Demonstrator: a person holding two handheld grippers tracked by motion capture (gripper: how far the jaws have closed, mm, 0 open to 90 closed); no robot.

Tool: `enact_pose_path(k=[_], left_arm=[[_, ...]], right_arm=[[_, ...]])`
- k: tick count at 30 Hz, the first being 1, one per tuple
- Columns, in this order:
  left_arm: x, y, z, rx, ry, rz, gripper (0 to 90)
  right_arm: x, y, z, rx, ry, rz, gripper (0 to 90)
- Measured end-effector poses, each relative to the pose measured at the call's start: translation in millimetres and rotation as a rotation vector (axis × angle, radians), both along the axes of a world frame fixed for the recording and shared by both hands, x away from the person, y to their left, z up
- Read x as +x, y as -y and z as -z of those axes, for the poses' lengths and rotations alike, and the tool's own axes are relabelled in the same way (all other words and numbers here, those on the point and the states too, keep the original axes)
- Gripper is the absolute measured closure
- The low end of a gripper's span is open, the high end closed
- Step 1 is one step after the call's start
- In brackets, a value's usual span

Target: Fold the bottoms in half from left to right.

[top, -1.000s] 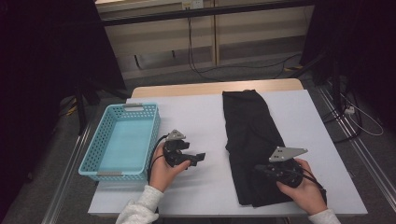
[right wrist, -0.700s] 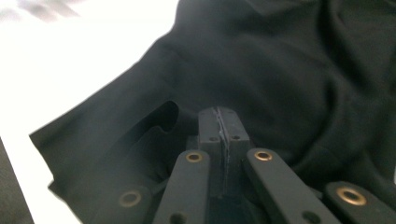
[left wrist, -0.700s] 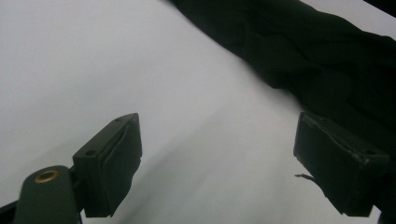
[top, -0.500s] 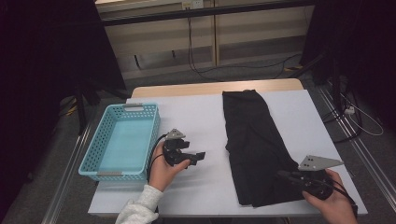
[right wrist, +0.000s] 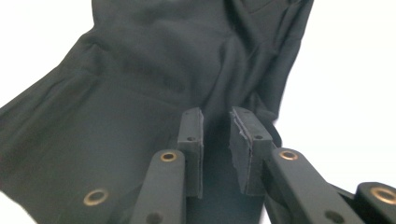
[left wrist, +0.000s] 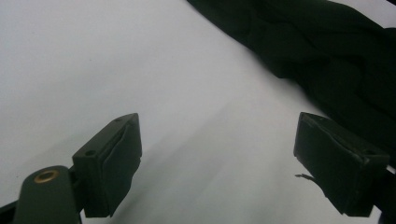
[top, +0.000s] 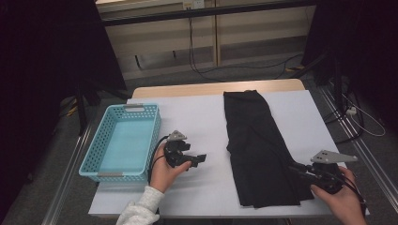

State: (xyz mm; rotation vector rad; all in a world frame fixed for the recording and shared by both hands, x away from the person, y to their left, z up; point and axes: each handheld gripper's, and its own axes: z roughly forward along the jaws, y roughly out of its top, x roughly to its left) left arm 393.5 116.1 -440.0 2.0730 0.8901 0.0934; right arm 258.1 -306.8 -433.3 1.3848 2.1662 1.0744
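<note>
The black garment [top: 260, 145] lies flat along the table's [top: 202, 117] right half. The right hand-held gripper [top: 300, 169], jaws just parted narrowly and empty, should be withdrawn cleanly from the near hem; the left hand-held gripper [top: 199, 159] is held wide, empty.

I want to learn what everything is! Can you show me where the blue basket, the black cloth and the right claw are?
blue basket [top: 92, 161]: high view, on its left wall.
black cloth [top: 256, 140]: high view, on the middle of the fabric.
right claw [right wrist: 216, 140]: right gripper view, midway between its two fingertips.
</note>
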Motion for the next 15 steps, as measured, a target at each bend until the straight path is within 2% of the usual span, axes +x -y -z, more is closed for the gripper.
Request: enact_pose_path(k=[2,5,7,9,12,15], left_arm=[[-0.2,-0.1,-0.1,-0.001,0.0,-0.001,15.2],[-0.2,-1.9,0.4,0.001,0.0,-0.007,15.2],[-0.1,-3.0,1.2,0.01,-0.002,-0.006,15.2],[-0.9,-3.0,1.5,0.01,-0.005,-0.007,15.2],[-1.6,-2.7,0.5,0.007,0.001,-0.008,15.2],[-2.1,-2.2,-0.1,0.006,-0.002,-0.006,15.2]], right_arm=[[5.2,-4.6,4.3,-0.005,-0.03,0.011,68.9],[9.4,-9.2,8.6,-0.015,-0.047,0.016,67.7],[12.0,-11.5,11.3,-0.038,-0.072,0.022,68.8],[14.3,-12.3,13.8,-0.065,-0.099,0.03,75.7],[16.7,-9.7,12.8,-0.056,-0.106,0.021,87.3],[18.2,-6.2,6.4,-0.044,-0.093,0.018,89.5]])
